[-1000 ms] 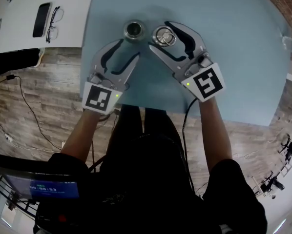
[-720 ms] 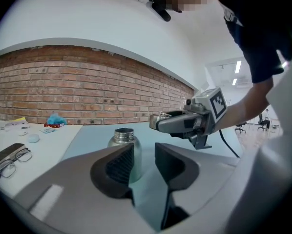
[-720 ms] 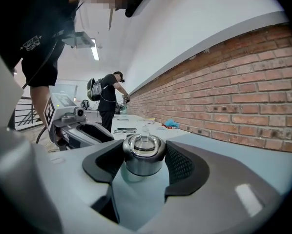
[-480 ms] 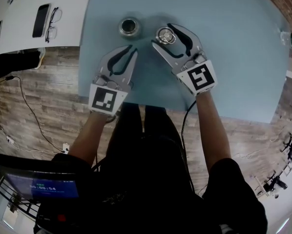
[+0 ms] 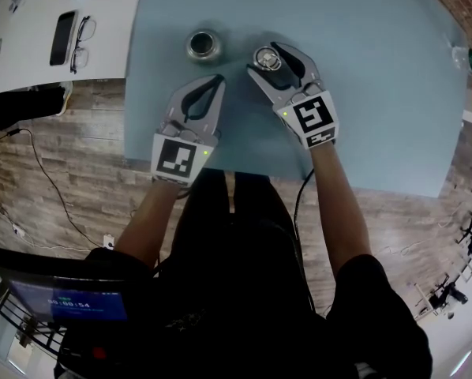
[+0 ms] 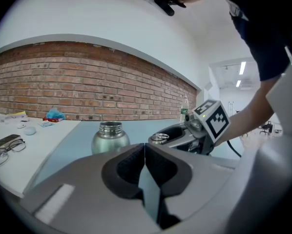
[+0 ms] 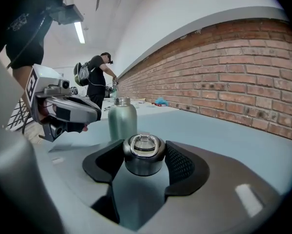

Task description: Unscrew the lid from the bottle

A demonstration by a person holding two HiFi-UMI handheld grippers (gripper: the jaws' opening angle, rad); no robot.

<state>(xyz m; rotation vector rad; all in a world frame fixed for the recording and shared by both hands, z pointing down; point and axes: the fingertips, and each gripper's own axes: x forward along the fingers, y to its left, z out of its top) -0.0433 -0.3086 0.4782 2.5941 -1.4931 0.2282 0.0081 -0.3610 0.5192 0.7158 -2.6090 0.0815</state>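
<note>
Right gripper view looks straight down the right gripper, whose ribbed black pads stand wide apart and press on either side of the lid. The lid is a short steel cap, brushed silver, with a metal ring folded flat on its top. It is off the bottle and sits low over the pale blue table; whether its underside touches the surface I cannot tell.

Across from it, the left gripper has just been closing, and its two dark pads now meet along one thin line with nothing between them. Its tips point toward the far side of the table and stop short of the bottle, not touching it.

The bottle stands upright on the table, beyond the left gripper's tips and to the left of the lid, apart from both. Its body is dull silver-green steel with rounded shoulders. Its bright neck is narrower and ringed with thread, and its mouth is open.

Both grippers carry a cube with black and white square markers at the back, near the person's hands. Further left, a white table holds a pair of glasses and a dark phone. A red brick wall runs along the far side of the room.
</note>
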